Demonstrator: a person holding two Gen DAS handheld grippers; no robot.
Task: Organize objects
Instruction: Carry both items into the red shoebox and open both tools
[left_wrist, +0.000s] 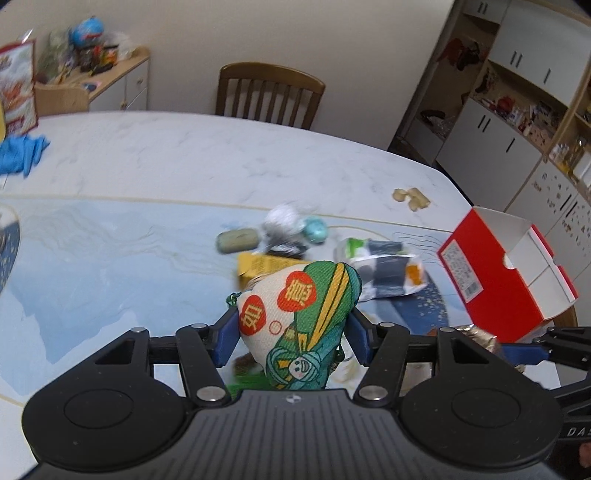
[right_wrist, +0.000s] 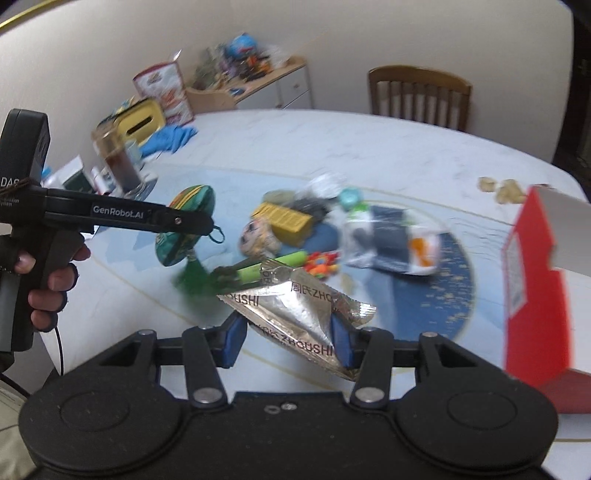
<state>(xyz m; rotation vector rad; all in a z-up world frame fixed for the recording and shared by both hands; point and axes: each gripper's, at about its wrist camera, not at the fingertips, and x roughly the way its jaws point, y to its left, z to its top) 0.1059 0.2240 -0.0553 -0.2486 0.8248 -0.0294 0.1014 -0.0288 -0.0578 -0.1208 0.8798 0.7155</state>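
Left gripper (left_wrist: 291, 332) jaws pinch the zongzi sachet (left_wrist: 295, 325); right gripper (right_wrist: 288, 339) jaws pinch the foil packet (right_wrist: 295, 314). Carry both level over the red shoebox (left_wrist: 509, 273), then release singly.

The red box (right_wrist: 532, 295) is cut off at 3 o'clock. The pile (right_wrist: 314, 218) at the centre is blurred; small items are unreadable.

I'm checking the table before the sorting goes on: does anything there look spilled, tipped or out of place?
Yes. The red cardboard box with a white inside stands tilted near the table's right edge. Beige crumbly bits lie loose on the white marble-look tabletop, apart from the main pile, like a spill.
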